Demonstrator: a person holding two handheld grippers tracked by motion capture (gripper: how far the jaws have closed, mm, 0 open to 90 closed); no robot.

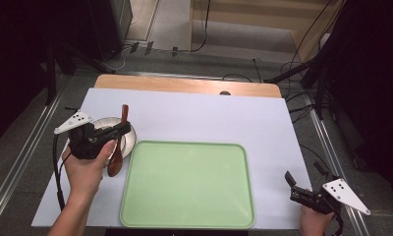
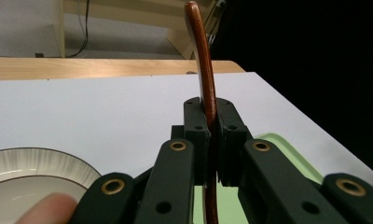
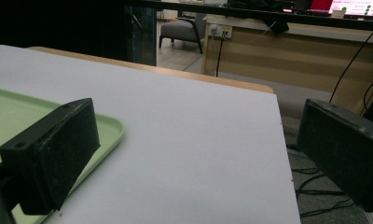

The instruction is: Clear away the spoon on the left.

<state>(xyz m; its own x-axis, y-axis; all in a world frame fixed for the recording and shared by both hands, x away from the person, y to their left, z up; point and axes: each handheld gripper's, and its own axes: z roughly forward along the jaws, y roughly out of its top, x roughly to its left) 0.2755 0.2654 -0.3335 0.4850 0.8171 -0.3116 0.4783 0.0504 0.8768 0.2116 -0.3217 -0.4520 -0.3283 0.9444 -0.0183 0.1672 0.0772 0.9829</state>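
My left gripper (image 1: 120, 129) is shut on a brown wooden spoon (image 1: 121, 140), clamped at mid-handle. In the left gripper view the spoon (image 2: 204, 65) stands upright between the jaws, its handle curving up past them. The gripper holds it over the right edge of a white plate (image 1: 130, 140) with a dark rim, beside a light green tray (image 1: 187, 184). My right gripper (image 1: 290, 184) rests near the table's front right corner, open, with nothing between its fingers (image 3: 54, 154); the green tray (image 3: 7, 116) lies to its left.
A white sheet (image 1: 209, 115) covers the wooden table (image 1: 184, 84). The plate (image 2: 31, 170) shows at the lower left of the left gripper view, with a fingertip in front of it. Cables and dark stands lie on the floor beyond the table's right edge.
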